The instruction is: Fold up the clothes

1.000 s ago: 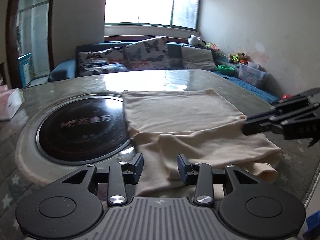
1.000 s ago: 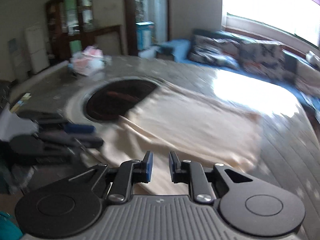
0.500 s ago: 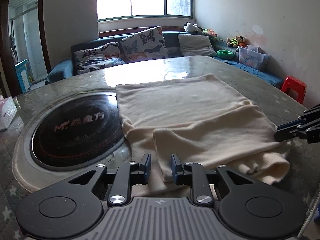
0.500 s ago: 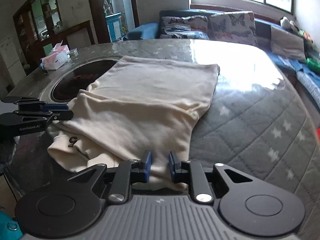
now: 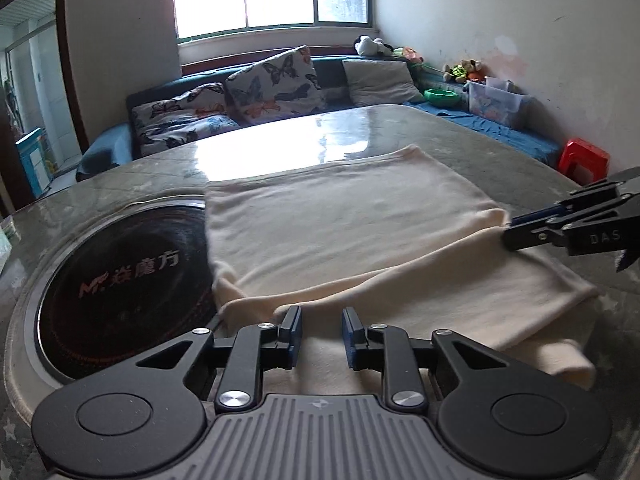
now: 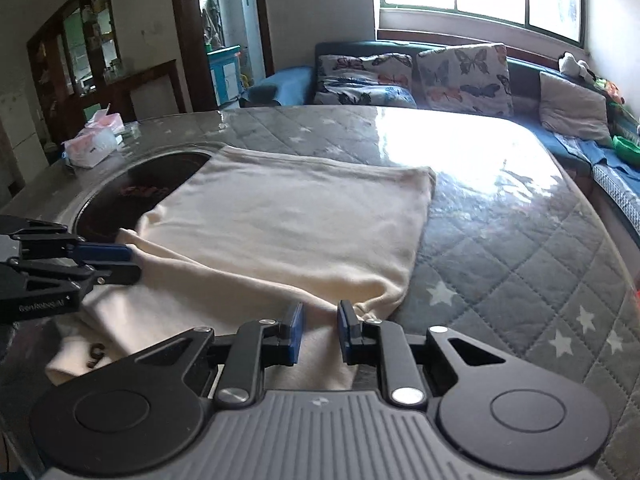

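In the left wrist view, the left gripper [image 5: 320,332] sits low over the near left part of a cream knit garment [image 5: 344,216], its blue-padded fingers [image 5: 294,334] parted with a clear gap and cloth showing beneath that gap, not pinched. The garment lies spread on the quilted, glass-topped desk [image 5: 512,168], its left edge lapping the rim of the round black induction cooktop [image 5: 116,276] set into the desk. A fold ridge runs across the cloth from left to right, and the right gripper [image 5: 510,229] reaches in from the right with its tips at the end of that ridge (whether cloth is between them there cannot be told from this angle). In the right wrist view, the right gripper [image 6: 319,330] shows its fingers [image 6: 347,332] apart, with the bunched right end of the ridge lying in and just beyond the gap, not clamped. The left gripper [image 6: 120,262] comes in from the left, its tips at the other end of the same ridge, where the garment [image 6: 288,224] humps up. A pink tissue pack [image 6: 94,144] sits well apart at the far left of the desk [image 6: 520,232]. The fabric looks soft, light and limp, so it will likely sag and wrinkle if lifted by one point; the two ends of the ridge, taken through both layers, look like the sensible holds. The glassy desk may let it slide.
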The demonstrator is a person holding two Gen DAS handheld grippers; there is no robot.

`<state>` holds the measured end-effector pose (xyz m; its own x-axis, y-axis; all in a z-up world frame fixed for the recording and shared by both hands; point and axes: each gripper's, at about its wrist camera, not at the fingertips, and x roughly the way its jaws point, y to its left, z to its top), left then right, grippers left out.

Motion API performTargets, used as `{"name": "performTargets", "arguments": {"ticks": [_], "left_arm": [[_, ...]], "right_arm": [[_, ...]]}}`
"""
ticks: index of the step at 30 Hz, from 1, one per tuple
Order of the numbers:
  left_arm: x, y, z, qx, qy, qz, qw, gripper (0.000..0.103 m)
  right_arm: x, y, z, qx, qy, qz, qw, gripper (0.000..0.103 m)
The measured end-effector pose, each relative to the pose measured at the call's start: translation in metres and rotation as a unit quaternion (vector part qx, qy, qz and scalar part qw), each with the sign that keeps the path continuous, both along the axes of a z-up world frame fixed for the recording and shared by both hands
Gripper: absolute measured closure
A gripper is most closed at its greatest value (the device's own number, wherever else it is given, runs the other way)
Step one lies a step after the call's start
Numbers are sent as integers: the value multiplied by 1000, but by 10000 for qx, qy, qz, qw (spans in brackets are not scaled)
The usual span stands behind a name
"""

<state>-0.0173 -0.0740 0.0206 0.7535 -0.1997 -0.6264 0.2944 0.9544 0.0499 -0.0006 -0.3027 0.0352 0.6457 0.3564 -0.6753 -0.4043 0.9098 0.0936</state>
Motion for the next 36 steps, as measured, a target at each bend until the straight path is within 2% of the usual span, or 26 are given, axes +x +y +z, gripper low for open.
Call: {"name": "performTargets", "arguments": {"ticks": [5,9,14,18,21,27,33,34,36], "left_arm": [[-6,8,8,-50,-67,37,10000,77],[-20,5,8,-65,-92,-306,9995,77],[-32,-3,-1,262,-147,-607,9977,77],[-39,-1,0,415,-199,-660,9968,77],[-45,4,-1,602,-258,-622,9959,77],[-56,9,5,580,-388,-596,9958,76],[-63,11,1,766,-345,-697,9940,75],[-67,12,4,792,-383,-777,9931,74],[-76,14,7,864,-455,-951,9907,63]], "right_arm": [[-10,-2,8,-10,-98,92,9999,86],[-31,-1,12,-110,-65,344,9993,86],[-56,-5,5,-285,97,422,9987,84],[-67,-10,2,-420,145,363,9984,83],[-70,-11,7,-410,54,326,9986,81],[-70,-5,11,-281,-74,378,9989,81],[-69,0,3,-366,42,439,9984,80],[-72,0,3,-371,37,445,9983,80],[-76,-2,6,-388,10,458,9982,77]]}}
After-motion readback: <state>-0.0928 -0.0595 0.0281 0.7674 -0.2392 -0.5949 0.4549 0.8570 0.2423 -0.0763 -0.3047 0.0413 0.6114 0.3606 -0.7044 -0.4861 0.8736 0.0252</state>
